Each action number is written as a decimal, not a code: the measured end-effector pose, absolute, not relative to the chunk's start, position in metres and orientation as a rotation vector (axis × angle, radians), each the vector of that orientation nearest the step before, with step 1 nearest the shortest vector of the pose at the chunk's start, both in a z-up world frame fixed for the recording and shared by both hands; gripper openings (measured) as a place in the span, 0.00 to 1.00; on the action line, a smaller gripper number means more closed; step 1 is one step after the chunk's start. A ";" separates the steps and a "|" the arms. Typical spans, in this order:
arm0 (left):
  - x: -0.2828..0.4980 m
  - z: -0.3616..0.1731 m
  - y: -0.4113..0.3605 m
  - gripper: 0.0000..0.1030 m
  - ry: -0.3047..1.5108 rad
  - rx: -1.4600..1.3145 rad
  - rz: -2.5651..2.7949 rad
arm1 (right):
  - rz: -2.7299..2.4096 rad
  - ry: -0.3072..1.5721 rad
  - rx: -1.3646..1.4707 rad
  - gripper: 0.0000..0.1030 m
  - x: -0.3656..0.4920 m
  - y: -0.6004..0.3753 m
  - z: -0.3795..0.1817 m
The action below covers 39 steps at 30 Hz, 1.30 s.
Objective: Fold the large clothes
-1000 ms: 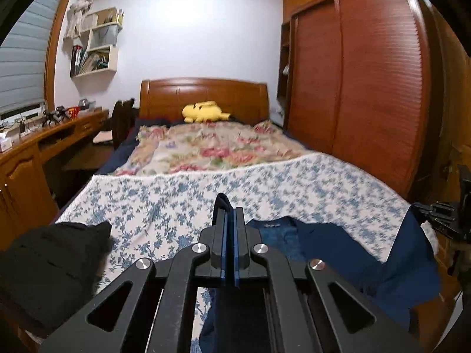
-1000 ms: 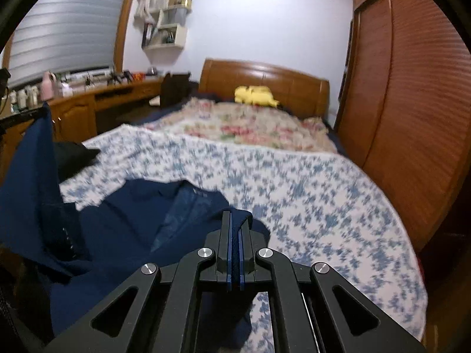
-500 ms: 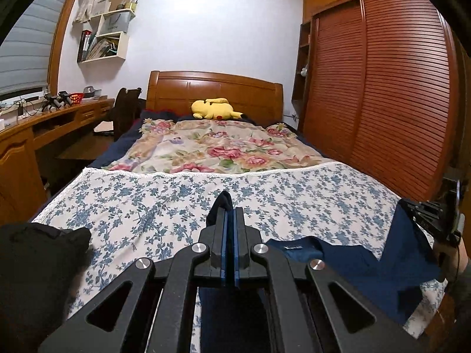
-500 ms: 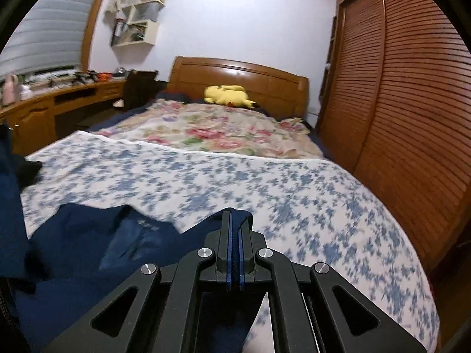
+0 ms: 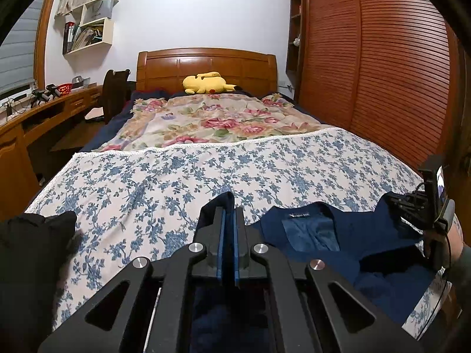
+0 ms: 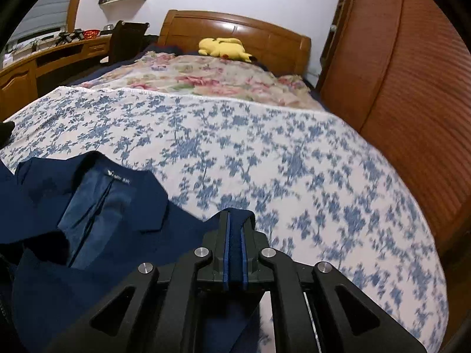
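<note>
While the navy jacket [image 6: 97, 229] lies collar-up on the bed's blue-flowered sheet [image 6: 265, 147], both tongs pinch its cloth — left tongs [image 5: 229, 220] clamped tight, right tongs [image 6: 235, 229] just easing apart a little, fabric between the pads.

Navy jacket [image 6: 123, 235] collar-up on bed

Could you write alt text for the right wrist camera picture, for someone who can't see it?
A handheld black gripper pinches navy cloth of a blue jacket in its jaws, the jacket lying collar-up on a bed with a blue-flowered cover. Farther back lie a rose-patterned quilt and a yellow plush toy by the wooden headboard.
</note>
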<state>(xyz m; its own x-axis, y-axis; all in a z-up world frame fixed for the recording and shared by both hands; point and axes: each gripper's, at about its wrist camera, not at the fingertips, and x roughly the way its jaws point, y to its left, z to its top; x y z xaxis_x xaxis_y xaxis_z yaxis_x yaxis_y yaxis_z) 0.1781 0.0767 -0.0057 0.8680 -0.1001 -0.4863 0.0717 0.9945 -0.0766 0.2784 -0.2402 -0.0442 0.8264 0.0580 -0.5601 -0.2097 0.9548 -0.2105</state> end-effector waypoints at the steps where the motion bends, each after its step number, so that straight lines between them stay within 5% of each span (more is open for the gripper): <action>1: 0.177 -0.007 0.075 0.04 0.511 -0.058 -0.084 | 0.149 0.590 -0.256 0.13 0.277 -0.242 -0.043; 5: 0.171 -0.012 0.068 0.13 0.521 -0.057 -0.106 | 0.171 0.580 -0.218 0.44 0.260 -0.255 -0.033; 11: 0.157 -0.015 0.061 0.32 0.511 -0.086 -0.162 | 0.201 0.556 -0.237 0.52 0.221 -0.257 -0.024; 15: 0.151 -0.016 0.058 0.35 0.500 -0.082 -0.192 | 0.236 0.550 -0.246 0.57 0.199 -0.252 -0.024; 20: 0.145 -0.025 0.059 0.69 0.505 -0.082 -0.239 | 0.274 0.558 -0.284 0.62 0.192 -0.237 -0.026; 39: 0.148 -0.061 0.088 0.73 0.584 -0.058 -0.215 | 0.394 0.671 -0.390 0.64 0.200 -0.201 -0.035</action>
<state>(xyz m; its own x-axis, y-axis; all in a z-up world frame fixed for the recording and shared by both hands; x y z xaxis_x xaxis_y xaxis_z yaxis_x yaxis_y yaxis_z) 0.1475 0.0881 -0.0611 0.8124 -0.2174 -0.5411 0.1845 0.9761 -0.1152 0.2000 -0.2008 -0.0347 0.7160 0.2232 -0.6614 -0.4686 0.8560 -0.2183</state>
